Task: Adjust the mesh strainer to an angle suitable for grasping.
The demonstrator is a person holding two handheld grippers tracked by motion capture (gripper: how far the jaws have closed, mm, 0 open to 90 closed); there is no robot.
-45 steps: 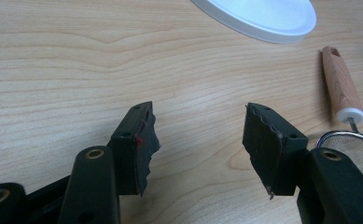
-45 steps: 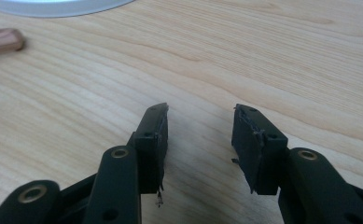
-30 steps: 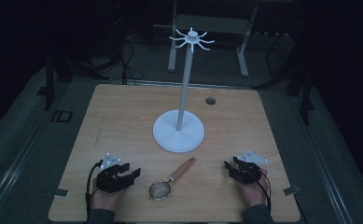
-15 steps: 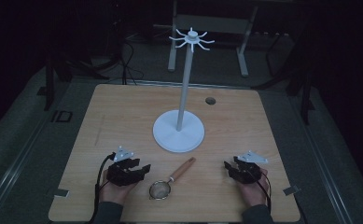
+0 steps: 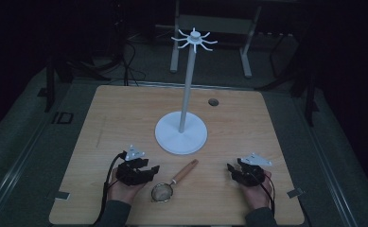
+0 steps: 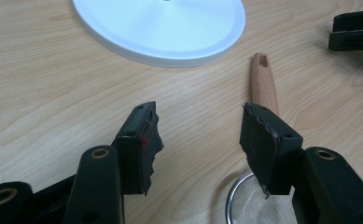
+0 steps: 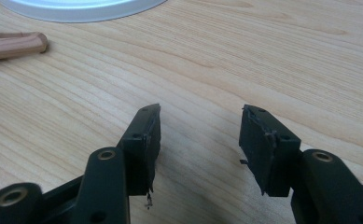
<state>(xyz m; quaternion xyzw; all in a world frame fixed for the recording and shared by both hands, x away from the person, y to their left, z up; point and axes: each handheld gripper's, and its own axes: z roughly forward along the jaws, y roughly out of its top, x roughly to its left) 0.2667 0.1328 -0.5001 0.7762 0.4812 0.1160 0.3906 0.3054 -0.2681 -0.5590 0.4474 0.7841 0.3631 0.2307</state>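
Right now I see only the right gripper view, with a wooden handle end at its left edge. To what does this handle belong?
Observer: To a small strainer; its mesh bowl lies at the end nearer the person.
Operator: Where is the left gripper?
Observer: The left gripper is just left of the strainer, open, with nothing between its jaws.
Operator: And the white disc at the top of my view?
Observer: It is the base of a stand with a tall pole and hooks on top.
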